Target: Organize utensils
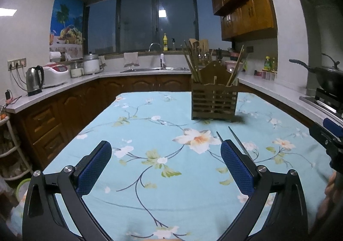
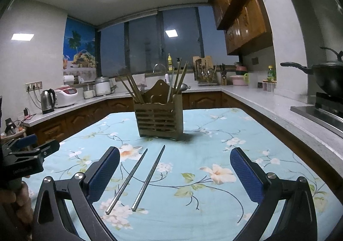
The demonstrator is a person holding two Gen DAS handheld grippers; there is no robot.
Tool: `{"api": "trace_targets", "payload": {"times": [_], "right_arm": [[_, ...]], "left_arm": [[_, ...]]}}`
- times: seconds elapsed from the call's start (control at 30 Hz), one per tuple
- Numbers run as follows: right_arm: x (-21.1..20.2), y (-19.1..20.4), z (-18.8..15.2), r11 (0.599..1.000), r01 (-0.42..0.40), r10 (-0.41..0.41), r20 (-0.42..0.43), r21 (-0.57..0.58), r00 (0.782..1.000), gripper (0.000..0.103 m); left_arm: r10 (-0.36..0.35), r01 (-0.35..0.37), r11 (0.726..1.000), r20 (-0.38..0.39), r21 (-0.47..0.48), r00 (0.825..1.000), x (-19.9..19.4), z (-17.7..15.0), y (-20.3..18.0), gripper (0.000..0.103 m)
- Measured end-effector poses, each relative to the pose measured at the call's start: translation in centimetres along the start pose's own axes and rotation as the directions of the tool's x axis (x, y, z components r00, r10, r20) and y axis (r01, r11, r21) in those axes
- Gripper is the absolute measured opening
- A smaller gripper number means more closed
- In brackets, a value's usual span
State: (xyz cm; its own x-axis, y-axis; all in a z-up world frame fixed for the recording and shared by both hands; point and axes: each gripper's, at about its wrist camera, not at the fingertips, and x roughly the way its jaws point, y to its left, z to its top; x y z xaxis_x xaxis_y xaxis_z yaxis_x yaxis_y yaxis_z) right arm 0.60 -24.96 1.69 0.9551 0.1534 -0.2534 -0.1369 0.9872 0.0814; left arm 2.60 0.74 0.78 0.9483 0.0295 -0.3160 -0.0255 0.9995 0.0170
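Right wrist view shows both metal chopsticks [image 2: 137, 178] whole, flat on counter cloth [image 2: 214, 208] betw. right gripper [image 2: 174, 174] fingers, spread wide, empty; left view catches only tips. Left gripper [image 1: 166, 167] also wide, empty. Wooden holder [image 2: 159, 118] behind has wooden chopsticks [image 2: 130, 88] upright.

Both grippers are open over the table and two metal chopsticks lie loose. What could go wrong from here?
1. The two metal chopsticks are thin, smooth and flat on the soft tablecloth; the right gripper might pinch cloth or let one slip.
2. The wooden holder already has chopsticks leaning outward; inserting more could knock them or tip it.
3. The left gripper is close by, so they might collide.
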Motion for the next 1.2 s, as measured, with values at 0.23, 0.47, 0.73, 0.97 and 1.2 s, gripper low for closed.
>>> {"api": "trace_targets", "payload": {"times": [0.23,0.47,0.73,0.97,1.2], "right_arm": [[-0.02,0.09,0.04,1.0,-0.006,0.006,0.003,-0.001,1.0,0.103],[-0.04,-0.03,-0.03,1.0,-0.007,0.007,-0.002,0.008,1.0,0.103],[-0.1,0.01,-0.01,1.0,-0.008,0.008,-0.002,0.01,1.0,0.103],[-0.1,-0.07,-0.01,1.0,-0.009,0.009,-0.001,0.01,1.0,0.103],[-0.17,0.02,-0.02,1.0,-0.01,0.01,-0.001,0.012,1.0,0.103]], "left_arm": [[-0.002,0.002,1.0,0.033,0.009,0.999,-0.55,0.27,-0.09,0.103],[-0.006,0.005,1.0,0.033,0.013,0.999,-0.71,0.3,-0.16,0.103],[-0.006,0.006,1.0,0.036,0.013,0.999,-0.77,0.29,-0.21,0.103],[-0.004,0.004,1.0,0.036,0.013,0.999,-0.7,0.23,-0.19,0.103],[-0.009,0.008,1.0,0.029,0.014,1.0,-0.8,0.06,-0.17,0.103]]}}
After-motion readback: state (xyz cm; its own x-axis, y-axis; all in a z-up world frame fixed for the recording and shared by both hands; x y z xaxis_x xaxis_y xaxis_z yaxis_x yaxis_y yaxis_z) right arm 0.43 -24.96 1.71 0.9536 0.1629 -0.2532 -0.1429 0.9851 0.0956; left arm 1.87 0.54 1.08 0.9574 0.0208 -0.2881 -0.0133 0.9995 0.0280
